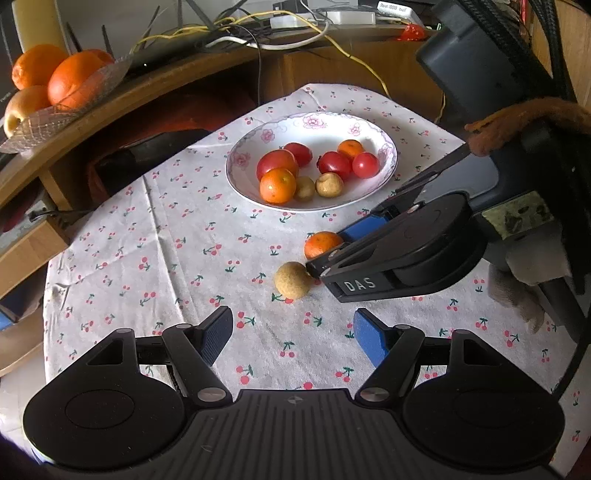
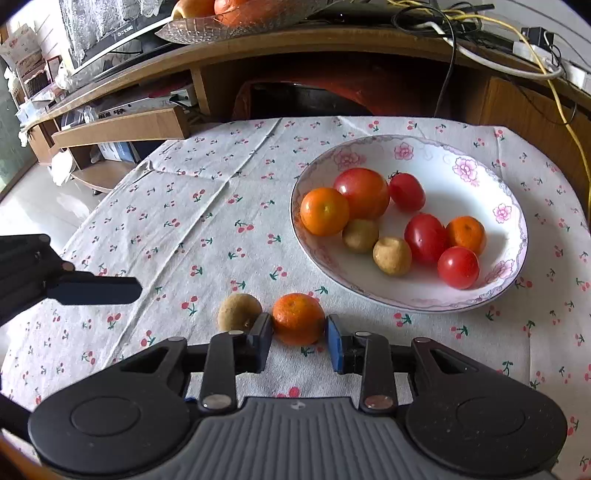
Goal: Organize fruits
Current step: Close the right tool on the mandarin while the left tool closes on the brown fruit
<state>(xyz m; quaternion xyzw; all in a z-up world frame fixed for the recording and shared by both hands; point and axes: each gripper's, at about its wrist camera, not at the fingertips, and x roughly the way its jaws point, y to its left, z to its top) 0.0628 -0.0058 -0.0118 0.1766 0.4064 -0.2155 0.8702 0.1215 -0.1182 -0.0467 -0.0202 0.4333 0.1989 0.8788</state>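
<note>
A small mandarin (image 2: 297,317) rests on the cherry-print cloth just in front of the flowered plate (image 2: 461,177). My right gripper (image 2: 299,332) is shut on it, one blue pad against each side. A brown longan (image 2: 238,312) lies on the cloth outside the right gripper's left finger, touching it. In the left wrist view the same mandarin (image 1: 321,243) and longan (image 1: 293,280) sit beyond my left gripper (image 1: 293,332), which stands open and empty above the cloth. The right gripper (image 1: 328,251) reaches in from the right. The plate (image 1: 325,125) holds tomatoes, mandarins and longans.
A glass bowl of large oranges (image 1: 55,81) stands on the curved wooden shelf (image 1: 147,85) behind the table, with cables (image 1: 295,33) running along it. The cloth's left edge (image 1: 48,295) drops off to the floor. A low wooden stand (image 2: 122,127) is at the far left.
</note>
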